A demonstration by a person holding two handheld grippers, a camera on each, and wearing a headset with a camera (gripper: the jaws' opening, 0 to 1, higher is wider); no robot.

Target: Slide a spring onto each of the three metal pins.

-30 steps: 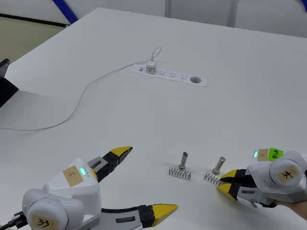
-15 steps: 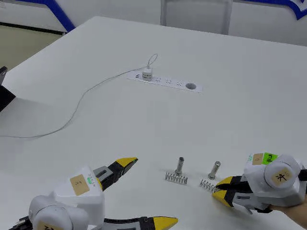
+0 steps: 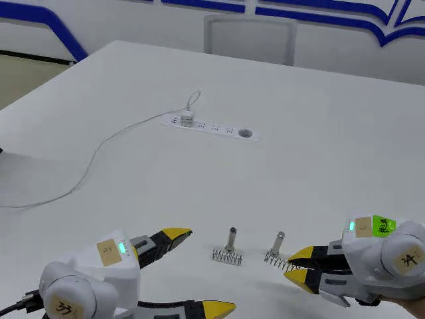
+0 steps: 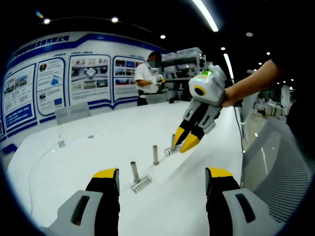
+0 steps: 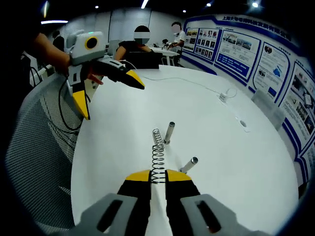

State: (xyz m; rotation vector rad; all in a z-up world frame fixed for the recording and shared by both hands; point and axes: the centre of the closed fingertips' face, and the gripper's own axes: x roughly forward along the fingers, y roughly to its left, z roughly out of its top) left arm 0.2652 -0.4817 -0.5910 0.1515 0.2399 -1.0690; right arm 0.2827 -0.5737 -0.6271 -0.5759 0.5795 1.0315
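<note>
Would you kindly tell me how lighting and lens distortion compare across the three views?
Head view: even, soft light, and the white table is bright without harsh glare. Left gripper view: the fisheye bends the wall panels, and the ceiling strip lights flare. Right gripper view: similar curvature and a dimmer room, yet the spring in the right gripper looks sharp.

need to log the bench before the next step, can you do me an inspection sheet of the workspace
surface: white table
job's things: two upright pins, pin one and pin two, neither with a spring on it; loose spring lies at pin one's foot
clutter: nothing seen
grippers: left hand-held gripper open, holding nothing; right hand-held gripper shut on one end of the held spring
cables: white cable runs from a plug on the power strip leftward across the table
surroundings: chair behind the table; wall posters; a person standing
</note>
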